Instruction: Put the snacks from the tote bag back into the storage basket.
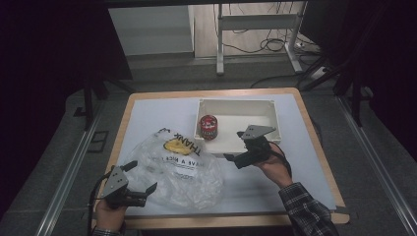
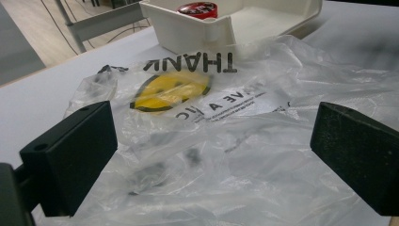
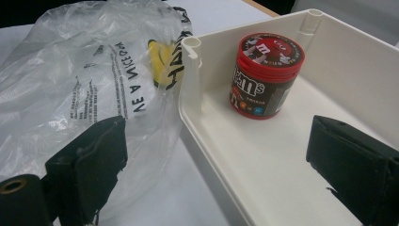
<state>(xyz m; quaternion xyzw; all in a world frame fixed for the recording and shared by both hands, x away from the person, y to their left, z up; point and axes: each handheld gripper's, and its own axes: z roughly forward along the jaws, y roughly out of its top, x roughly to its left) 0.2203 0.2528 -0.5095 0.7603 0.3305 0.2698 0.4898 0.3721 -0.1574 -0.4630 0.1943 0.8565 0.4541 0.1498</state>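
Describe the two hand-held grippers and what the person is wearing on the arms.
Each is black, with two blocky black jaws and a grey three-cornered plate on top. The left hand-held gripper trails a black cable down its outer side; the right hand-held gripper has a black cable looping round behind the hand. The right forearm wears a dark plaid sleeve; a bit of similar cuff shows at the left wrist.
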